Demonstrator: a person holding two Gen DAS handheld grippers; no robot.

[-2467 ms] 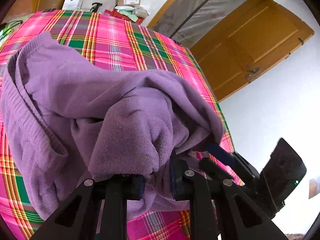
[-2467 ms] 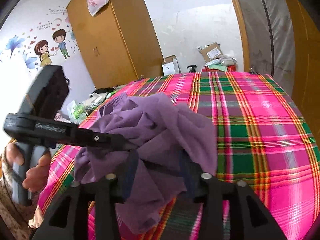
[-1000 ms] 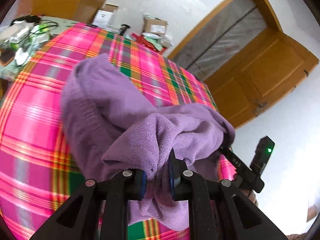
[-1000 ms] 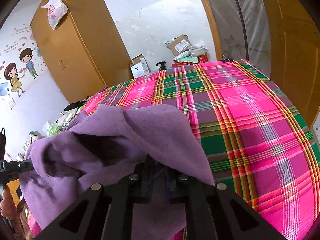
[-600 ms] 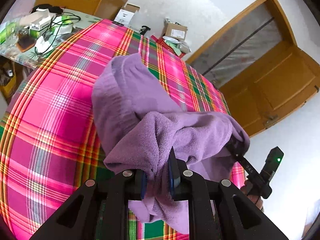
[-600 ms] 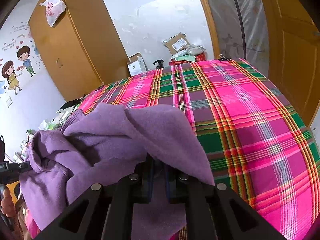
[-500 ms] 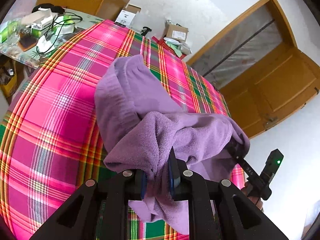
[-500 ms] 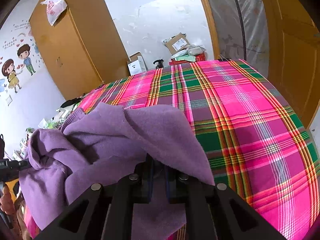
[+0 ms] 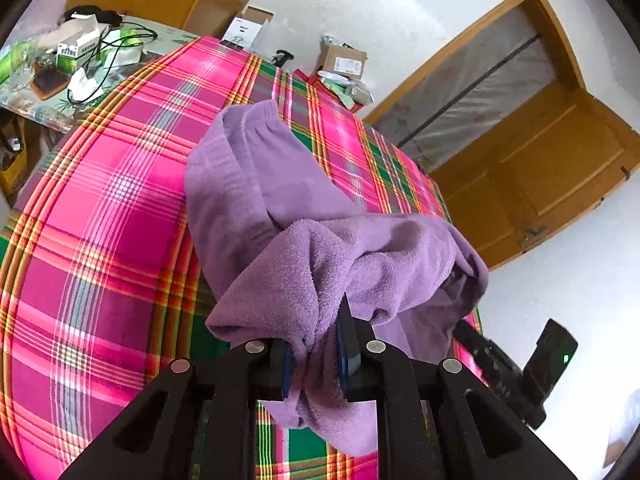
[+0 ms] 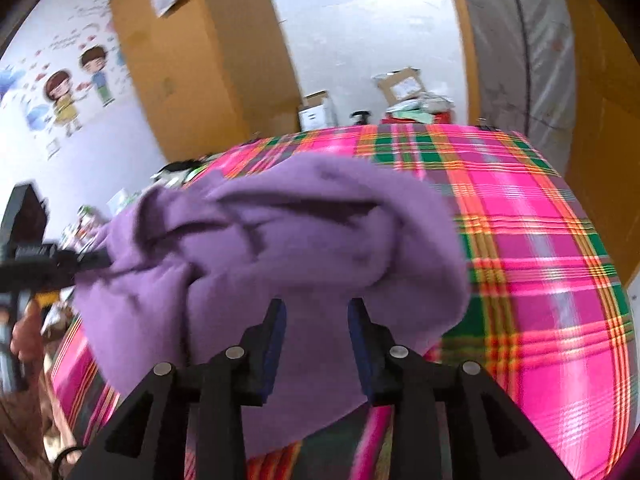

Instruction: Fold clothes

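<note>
While L tongs pinch purple garment – R tongs parted w/ cloth between.

The fleece garment in the middle of the left wrist view was plain lilac purple, with no print. Under it the cloth on the worktop carried a bright plaid: hot pink squares crossed by green bands and thin yellow, orange and white lines. The left claw at the bottom edge was black with blue pads; the right claw was black with blue pads too. The door at right was honey-brown wood. At upper left of the right wrist view, cartoon stickers in blue, yellow and green marked a white wall.
</note>
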